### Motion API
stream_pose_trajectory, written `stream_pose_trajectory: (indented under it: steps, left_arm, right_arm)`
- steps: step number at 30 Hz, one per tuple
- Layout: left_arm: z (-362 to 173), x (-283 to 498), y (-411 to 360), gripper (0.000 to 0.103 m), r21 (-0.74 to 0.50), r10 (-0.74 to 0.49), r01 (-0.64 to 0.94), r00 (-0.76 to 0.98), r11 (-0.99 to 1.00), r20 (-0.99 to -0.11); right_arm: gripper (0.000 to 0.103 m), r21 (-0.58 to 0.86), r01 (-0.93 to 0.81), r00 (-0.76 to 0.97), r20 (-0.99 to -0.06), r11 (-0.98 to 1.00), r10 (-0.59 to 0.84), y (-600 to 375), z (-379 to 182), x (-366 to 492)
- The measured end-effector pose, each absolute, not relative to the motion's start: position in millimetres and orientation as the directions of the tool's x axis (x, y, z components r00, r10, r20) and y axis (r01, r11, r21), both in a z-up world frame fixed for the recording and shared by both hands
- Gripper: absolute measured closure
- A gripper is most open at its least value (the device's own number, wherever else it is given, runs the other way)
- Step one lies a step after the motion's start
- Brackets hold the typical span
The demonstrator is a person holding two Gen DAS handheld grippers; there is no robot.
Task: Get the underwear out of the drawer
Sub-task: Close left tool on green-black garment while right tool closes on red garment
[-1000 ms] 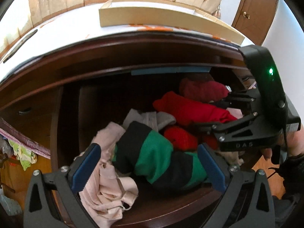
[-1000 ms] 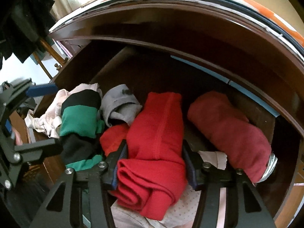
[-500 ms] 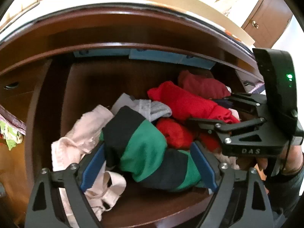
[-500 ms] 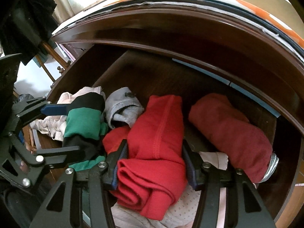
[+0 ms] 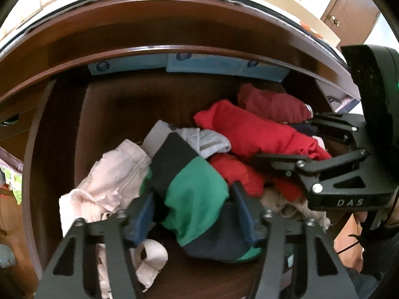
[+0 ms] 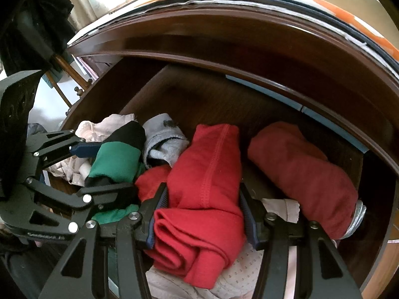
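Note:
An open dark wooden drawer (image 5: 57, 129) holds a pile of underwear. My left gripper (image 5: 193, 211) is shut on a green and black pair (image 5: 197, 194), its blue pads pressing both sides; it shows in the right wrist view (image 6: 114, 157) too. My right gripper (image 6: 203, 214) is shut on a bright red pair (image 6: 207, 174), seen from the left wrist view (image 5: 249, 129) as well. A dark red roll (image 6: 301, 172), a grey pair (image 6: 164, 139) and a pale pink garment (image 5: 112, 177) lie around them.
The drawer sits under the dark dresser top edge (image 5: 174, 49). Blue packets (image 5: 199, 64) line the drawer's back wall. A white dotted garment (image 6: 237, 276) lies under the red pair. A brown door (image 5: 349, 12) stands at the far right.
My left gripper has moved down into the drawer and closed from wide open onto the green and black pair. My right gripper has stayed shut on the red pair.

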State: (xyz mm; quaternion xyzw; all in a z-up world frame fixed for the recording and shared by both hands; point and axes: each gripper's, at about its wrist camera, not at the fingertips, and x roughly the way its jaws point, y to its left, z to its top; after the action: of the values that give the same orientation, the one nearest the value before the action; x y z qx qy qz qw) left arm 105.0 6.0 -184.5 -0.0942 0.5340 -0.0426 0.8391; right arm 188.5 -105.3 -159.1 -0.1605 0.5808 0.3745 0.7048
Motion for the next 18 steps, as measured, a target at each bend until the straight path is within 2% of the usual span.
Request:
stream_pose_trajectory:
  steps: [2, 4, 18]
  left_arm:
    - [-187, 104, 8, 0.066, -0.22, -0.188, -0.026, 0.433, 0.975, -0.882]
    - [-187, 102, 9, 0.07, -0.222, -0.192, -0.016, 0.444, 0.975, -0.875]
    - [-166, 89, 13, 0.075, -0.21, -0.177, 0.001, 0.538, 0.978, -0.824]
  right_arm:
    - [0.047, 0.207, -0.715, 0.047, -0.939, 0.667, 0.341, -104, -159, 188]
    - [0.047, 0.207, -0.714, 0.051, -0.937, 0.668, 0.345, -104, -159, 188]
    - [0.049, 0.217, -0.739, 0.113, -0.893, 0.638, 0.435, -114, -145, 177]
